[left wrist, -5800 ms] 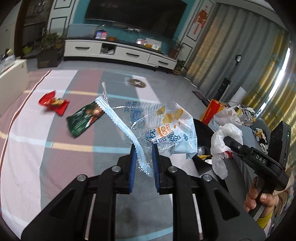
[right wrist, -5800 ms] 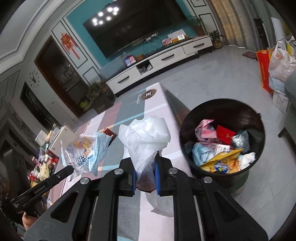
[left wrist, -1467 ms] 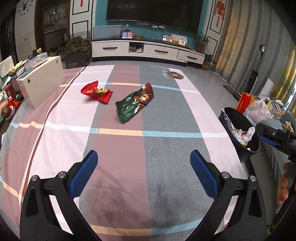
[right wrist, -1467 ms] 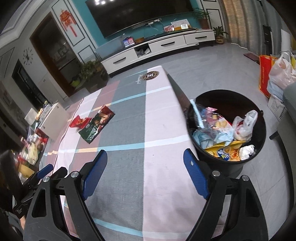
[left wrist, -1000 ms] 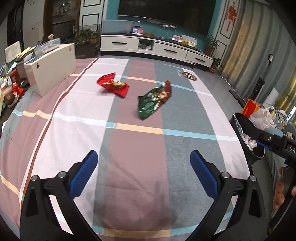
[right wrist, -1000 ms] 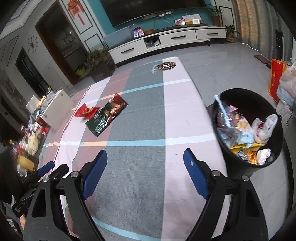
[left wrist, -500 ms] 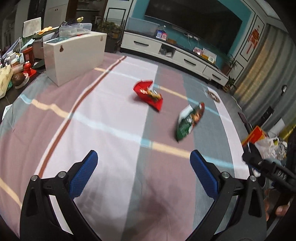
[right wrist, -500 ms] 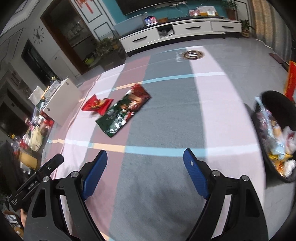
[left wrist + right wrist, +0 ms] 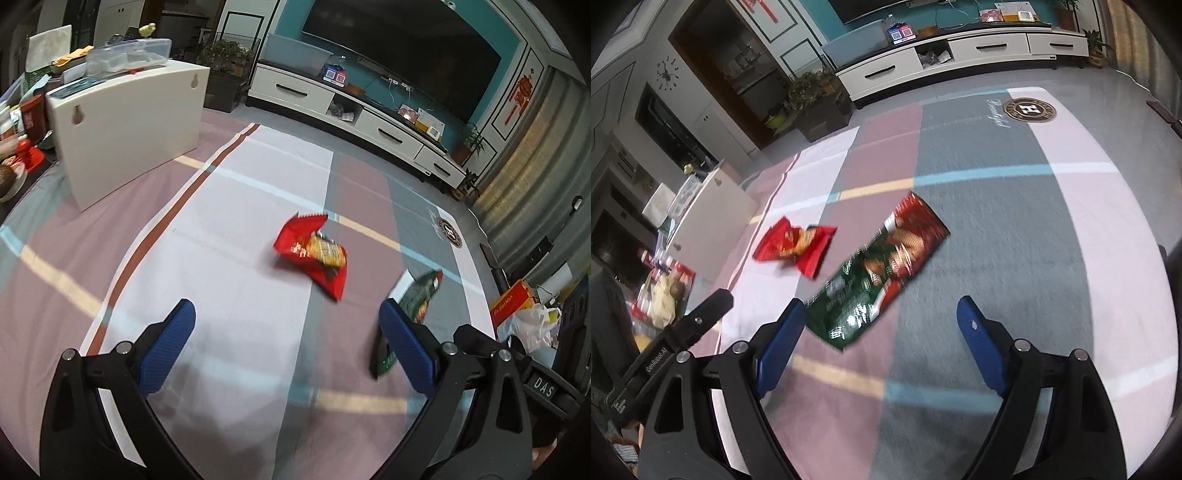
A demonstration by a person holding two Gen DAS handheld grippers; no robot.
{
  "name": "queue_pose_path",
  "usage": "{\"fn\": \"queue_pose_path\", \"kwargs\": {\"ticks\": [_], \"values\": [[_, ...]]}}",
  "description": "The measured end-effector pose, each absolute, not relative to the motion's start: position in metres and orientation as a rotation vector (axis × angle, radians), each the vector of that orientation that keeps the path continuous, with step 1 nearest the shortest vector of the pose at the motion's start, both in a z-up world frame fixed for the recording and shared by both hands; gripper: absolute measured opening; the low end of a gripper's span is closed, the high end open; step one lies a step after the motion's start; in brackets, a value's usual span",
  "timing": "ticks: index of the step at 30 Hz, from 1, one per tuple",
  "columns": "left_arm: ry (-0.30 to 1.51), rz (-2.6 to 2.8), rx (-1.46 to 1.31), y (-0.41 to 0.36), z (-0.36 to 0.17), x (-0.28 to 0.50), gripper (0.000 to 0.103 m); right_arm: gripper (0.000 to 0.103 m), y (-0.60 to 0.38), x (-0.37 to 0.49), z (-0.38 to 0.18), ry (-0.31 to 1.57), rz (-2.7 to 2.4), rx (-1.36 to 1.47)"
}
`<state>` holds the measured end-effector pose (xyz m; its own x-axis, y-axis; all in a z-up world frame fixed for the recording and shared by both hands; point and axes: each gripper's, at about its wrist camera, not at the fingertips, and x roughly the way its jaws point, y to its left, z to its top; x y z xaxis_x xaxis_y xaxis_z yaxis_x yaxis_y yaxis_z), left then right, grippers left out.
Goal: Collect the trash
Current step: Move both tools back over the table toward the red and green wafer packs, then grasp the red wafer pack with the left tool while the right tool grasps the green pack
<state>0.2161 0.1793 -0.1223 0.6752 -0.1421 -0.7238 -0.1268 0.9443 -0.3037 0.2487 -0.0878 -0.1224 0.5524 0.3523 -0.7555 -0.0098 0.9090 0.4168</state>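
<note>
A crumpled red snack bag (image 9: 314, 253) lies on the striped cloth ahead of my left gripper (image 9: 286, 325), which is open and empty. A green and red snack bag (image 9: 415, 299) lies to its right, partly behind my right finger. In the right wrist view the green bag (image 9: 879, 273) lies flat just ahead of my right gripper (image 9: 881, 326), which is open and empty, with the bag's near end beside its left finger. The red bag (image 9: 796, 245) lies to the left of the green one.
A white box (image 9: 125, 129) with clutter on top stands at the far left of the cloth. The cloth-covered table (image 9: 1015, 229) ends at the right. Bags (image 9: 532, 314) sit on the floor to the right. The other gripper's body (image 9: 670, 345) shows at the lower left.
Both grippers have swung left and moved closer to the two snack bags. The trash bin has left the right wrist view. Both stay open.
</note>
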Motion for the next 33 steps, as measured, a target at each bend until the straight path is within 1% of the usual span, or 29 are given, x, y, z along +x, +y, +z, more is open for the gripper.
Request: {"fn": "queue_pose_path", "kwargs": {"ticks": [6,8,11,15,17,21,23,26,28,30,32,33], "values": [[0.825,0.009,-0.297,0.169,-0.127,0.245,0.099,0.083,-0.077,0.276,-0.131,0.968,0.193,0.39],[0.821,0.016,-0.283,0.166,-0.129,0.254,0.096,0.083,-0.074,0.282,-0.133,0.966,0.176,0.38],[0.819,0.032,-0.252,0.163,-0.132,0.265,0.093,0.079,-0.072,0.289,-0.137,0.97,0.17,0.38],[0.819,0.04,-0.221,0.159,-0.137,0.275,0.09,0.074,-0.068,0.294,-0.14,0.973,0.166,0.363],[0.824,0.043,-0.221,0.16,-0.14,0.279,0.086,0.07,-0.066,0.295,-0.141,0.975,0.158,0.348],[0.831,0.045,-0.215,0.161,-0.145,0.285,0.08,0.067,-0.063,0.299,-0.144,0.982,0.152,0.32],[0.83,0.042,-0.203,0.16,-0.146,0.287,0.074,0.063,-0.062,0.3,-0.145,0.983,0.149,0.311],[0.835,0.038,-0.19,0.158,-0.148,0.289,0.067,0.06,-0.064,0.3,-0.146,0.986,0.143,0.307],[0.835,0.036,-0.185,0.156,-0.148,0.29,0.065,0.059,-0.063,0.301,-0.146,0.989,0.144,0.304],[0.835,0.032,-0.179,0.155,-0.148,0.29,0.063,0.056,-0.062,0.3,-0.146,0.988,0.146,0.295],[0.836,0.026,-0.173,0.152,-0.149,0.29,0.057,0.051,-0.062,0.299,-0.145,0.987,0.149,0.289],[0.839,0.025,-0.169,0.152,-0.149,0.29,0.053,0.05,-0.062,0.299,-0.145,0.986,0.15,0.287]]}}
